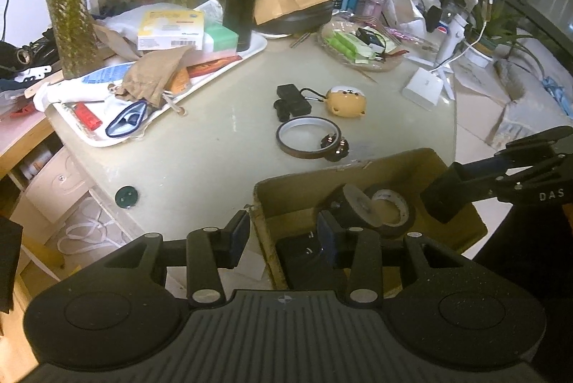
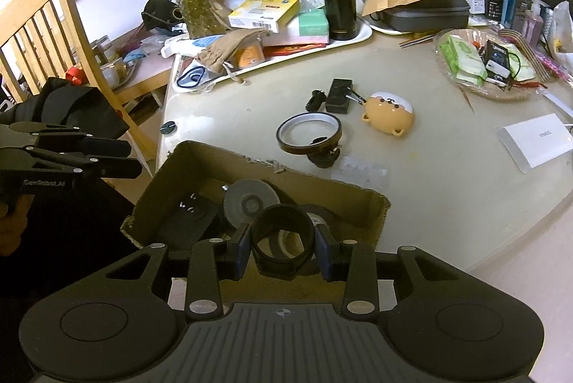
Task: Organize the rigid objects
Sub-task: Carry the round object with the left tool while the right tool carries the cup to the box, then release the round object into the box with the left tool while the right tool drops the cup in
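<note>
the right gripper (image 2: 283,248) is clamped on a black ring (image 2: 283,236), its open axis tilted up toward the camera, directly over the cardboard box (image 2: 358,204) that already holds tape rolls and a black block. the drop lies straight below. the left gripper (image 1: 283,234) holds nothing, jaws part open astride the box's left wall (image 1: 263,232). the amber tape ring (image 2: 308,132) waits on the table beyond the box.

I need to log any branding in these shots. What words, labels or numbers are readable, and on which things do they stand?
"DAS": on the right gripper body, cut off at the frame edge.
"GenRobot.AI": on the left gripper body, faint.
Yellow box: print and barcode too small to read.
White box: a short grey word, blurred.
Black card in the glass dish: unreadable.
</note>
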`<state>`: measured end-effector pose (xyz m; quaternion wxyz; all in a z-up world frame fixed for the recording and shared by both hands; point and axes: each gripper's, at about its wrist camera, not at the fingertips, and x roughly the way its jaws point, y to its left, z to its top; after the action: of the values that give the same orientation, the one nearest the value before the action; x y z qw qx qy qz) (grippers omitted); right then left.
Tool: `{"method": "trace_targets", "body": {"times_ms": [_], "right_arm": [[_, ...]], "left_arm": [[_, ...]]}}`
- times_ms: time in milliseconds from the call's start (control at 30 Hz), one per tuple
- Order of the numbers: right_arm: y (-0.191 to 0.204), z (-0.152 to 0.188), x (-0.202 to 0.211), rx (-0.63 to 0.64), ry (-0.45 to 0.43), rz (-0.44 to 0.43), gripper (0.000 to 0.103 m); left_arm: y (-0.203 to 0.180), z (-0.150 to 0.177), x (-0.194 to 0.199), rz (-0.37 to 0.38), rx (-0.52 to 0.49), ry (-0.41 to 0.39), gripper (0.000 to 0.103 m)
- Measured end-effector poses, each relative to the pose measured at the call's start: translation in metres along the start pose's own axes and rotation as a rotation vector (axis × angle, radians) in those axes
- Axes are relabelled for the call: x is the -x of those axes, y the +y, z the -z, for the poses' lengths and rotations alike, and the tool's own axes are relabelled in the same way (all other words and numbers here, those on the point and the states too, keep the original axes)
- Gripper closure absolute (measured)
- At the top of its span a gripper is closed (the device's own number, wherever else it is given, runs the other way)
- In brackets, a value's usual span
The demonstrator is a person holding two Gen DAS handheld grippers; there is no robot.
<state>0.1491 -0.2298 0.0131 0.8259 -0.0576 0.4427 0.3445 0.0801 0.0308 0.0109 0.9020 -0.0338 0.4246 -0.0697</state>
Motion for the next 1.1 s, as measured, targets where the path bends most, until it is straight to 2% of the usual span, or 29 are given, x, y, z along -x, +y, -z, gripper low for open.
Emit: {"method": "trace_targets", "body": {"times_ms": [167,333,433,767,1100], "right_arm": [[0.011,-0.002,-0.001,0.03,0.012,-0.019,0.063],[0.025,-0.003,-0.004,0.088,0.032,-0.085,0.061],[0.031,-0.004,-0.006,0.132,0.03,-0.051,0.051],[0.032,-0.002,-0.022,0.135,0.046,-0.044,0.05],[0.039,-0.009,-0.049,0.159,0.05,0.0,0.05]], "left_arm": [[0.003,0.003,0.003,-0.004,0.001,-0.005,0.062],[0.006,0.004,0.004,-0.011,0.006,-0.007,0.062],[0.006,0.005,0.003,-0.013,0.002,-0.008,0.062],[0.011,0.01,-0.002,-0.021,0.006,0.004,0.062],[0.015,0.01,-0.005,-0.008,0.022,0.01,0.062]]}}
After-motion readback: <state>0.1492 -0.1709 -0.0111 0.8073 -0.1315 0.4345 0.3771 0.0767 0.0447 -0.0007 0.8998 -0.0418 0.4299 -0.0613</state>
